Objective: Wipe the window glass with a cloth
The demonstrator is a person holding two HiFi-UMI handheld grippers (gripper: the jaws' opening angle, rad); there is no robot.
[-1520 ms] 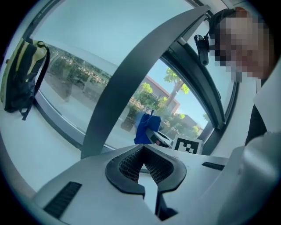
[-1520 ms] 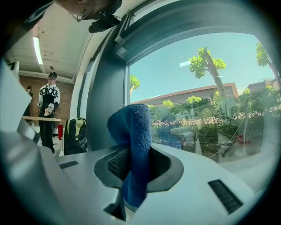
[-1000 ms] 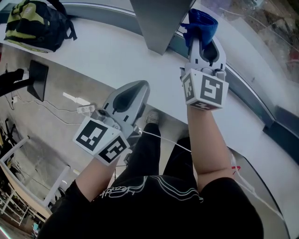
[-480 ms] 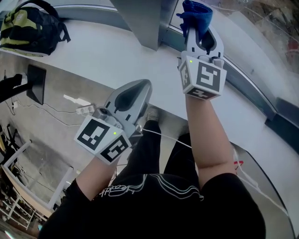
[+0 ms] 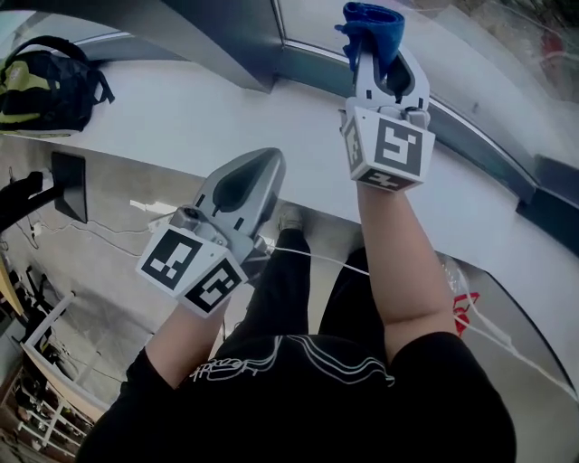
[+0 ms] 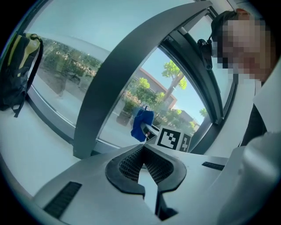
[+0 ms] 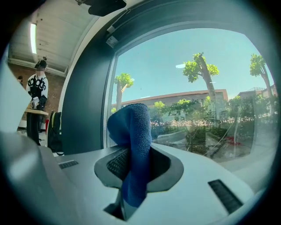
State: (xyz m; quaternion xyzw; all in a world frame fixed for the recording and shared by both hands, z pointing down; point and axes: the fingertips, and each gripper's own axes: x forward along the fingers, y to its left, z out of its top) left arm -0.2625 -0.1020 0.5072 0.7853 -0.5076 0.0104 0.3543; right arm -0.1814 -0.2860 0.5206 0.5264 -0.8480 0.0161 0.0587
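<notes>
Your right gripper (image 5: 373, 50) clamps the blue cloth (image 5: 369, 18) at twelve o'clock in the head view, close to the window glass (image 5: 488, 63). Your left gripper (image 5: 261, 163), at its seven o'clock over the white sill (image 5: 163, 113), has its jaws pressed together, empty.

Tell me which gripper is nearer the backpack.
Left. The left gripper is over the ledge's edge, right of the backpack; the right gripper, clamping the cloth, is farther right.

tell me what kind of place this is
Probably an office or similar building, indoors at a big window: tall window glass in a dark frame, a wide white ledge below with a backpack on it, and trees and buildings outside.
</notes>
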